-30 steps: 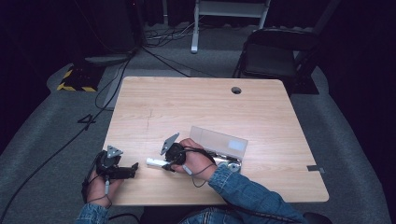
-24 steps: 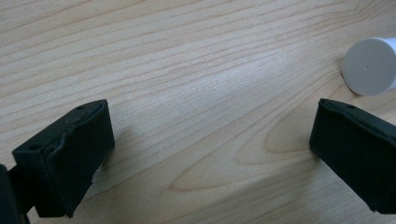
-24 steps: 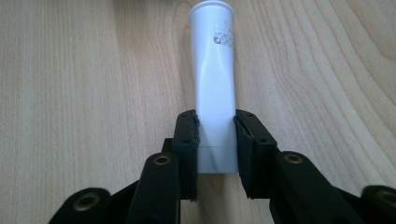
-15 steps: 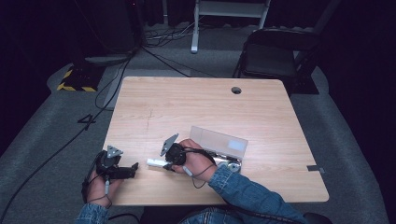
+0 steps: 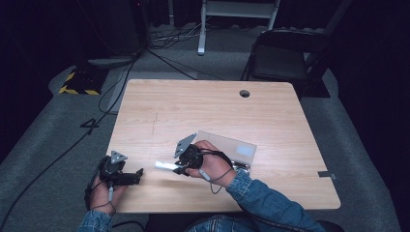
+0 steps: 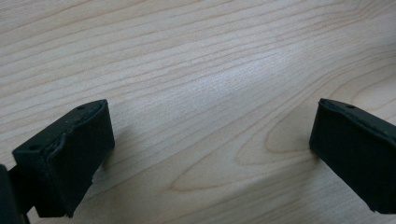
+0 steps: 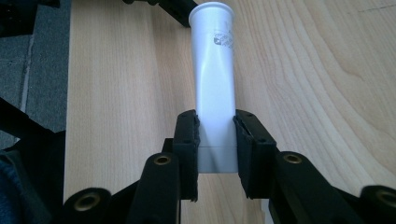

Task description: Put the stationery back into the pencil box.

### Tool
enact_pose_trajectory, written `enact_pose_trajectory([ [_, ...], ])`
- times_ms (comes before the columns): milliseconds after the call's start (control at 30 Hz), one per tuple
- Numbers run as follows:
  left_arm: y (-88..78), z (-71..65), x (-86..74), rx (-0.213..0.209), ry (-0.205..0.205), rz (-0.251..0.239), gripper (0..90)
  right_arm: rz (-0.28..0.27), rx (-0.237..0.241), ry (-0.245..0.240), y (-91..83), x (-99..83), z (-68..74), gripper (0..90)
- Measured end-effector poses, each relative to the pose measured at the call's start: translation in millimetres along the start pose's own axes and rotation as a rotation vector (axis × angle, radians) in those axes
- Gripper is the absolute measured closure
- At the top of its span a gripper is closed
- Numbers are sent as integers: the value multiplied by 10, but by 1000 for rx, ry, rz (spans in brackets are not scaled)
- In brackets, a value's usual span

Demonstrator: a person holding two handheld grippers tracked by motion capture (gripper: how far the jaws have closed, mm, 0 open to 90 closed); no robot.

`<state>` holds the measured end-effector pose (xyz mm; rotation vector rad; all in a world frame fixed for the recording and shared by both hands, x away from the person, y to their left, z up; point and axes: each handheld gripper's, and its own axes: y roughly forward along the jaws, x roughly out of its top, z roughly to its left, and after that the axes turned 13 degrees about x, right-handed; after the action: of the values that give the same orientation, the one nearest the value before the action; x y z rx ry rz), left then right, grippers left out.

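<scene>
A white tube (image 7: pixel 214 79) with a cap end pointing away sits clamped between the pads of my right gripper (image 7: pixel 215 140), which is shut on its flat end. In the high view the white tube (image 5: pixel 165 165) sticks out leftward from the right gripper (image 5: pixel 183 166) near the table's front middle. My left gripper (image 5: pixel 137 174) rests at the front left corner of the wooden table (image 5: pixel 203 111), pointing right toward the tube. Its jaws stand wide apart over bare wood, the left gripper (image 6: pixel 210 140) open and holding nothing.
A clear flat plastic case (image 5: pixel 227 147) lies just right of my right hand. A cable hole (image 5: pixel 244 93) is at the table's far side. A black chair (image 5: pixel 285 58) stands beyond the table, with cables on the grey floor (image 5: pixel 72 140) at left.
</scene>
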<state>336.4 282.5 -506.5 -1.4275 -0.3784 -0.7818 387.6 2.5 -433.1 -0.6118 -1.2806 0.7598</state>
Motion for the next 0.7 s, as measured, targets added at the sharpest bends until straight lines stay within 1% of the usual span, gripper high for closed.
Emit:
enact_pose_trajectory([
  [233, 0, 1, 1, 0, 0, 0, 1, -31, -13, 16, -259, -90, 63, 717],
  [267, 0, 1, 1, 0, 0, 0, 1, -31, -13, 16, -259, -90, 63, 717],
  [300, 1, 1, 1, 0, -1, 1, 1, -43, -21, 19, -336, -123, 73, 717],
  [333, 1, 1, 1, 0, -1, 1, 1, -43, -21, 19, -336, -123, 73, 717],
  [400, 1, 1, 2, 0, -1, 2, 1, -53, -33, 20, -424, -167, 82, 717],
  [600, 3, 5, 5, 0, 2, 2, 2, -74, -39, 33, -586, -273, 101, 716],
  [700, 3, 5, 5, 0, 1, 2, 2, -73, -48, 33, -650, -317, 113, 716],
])
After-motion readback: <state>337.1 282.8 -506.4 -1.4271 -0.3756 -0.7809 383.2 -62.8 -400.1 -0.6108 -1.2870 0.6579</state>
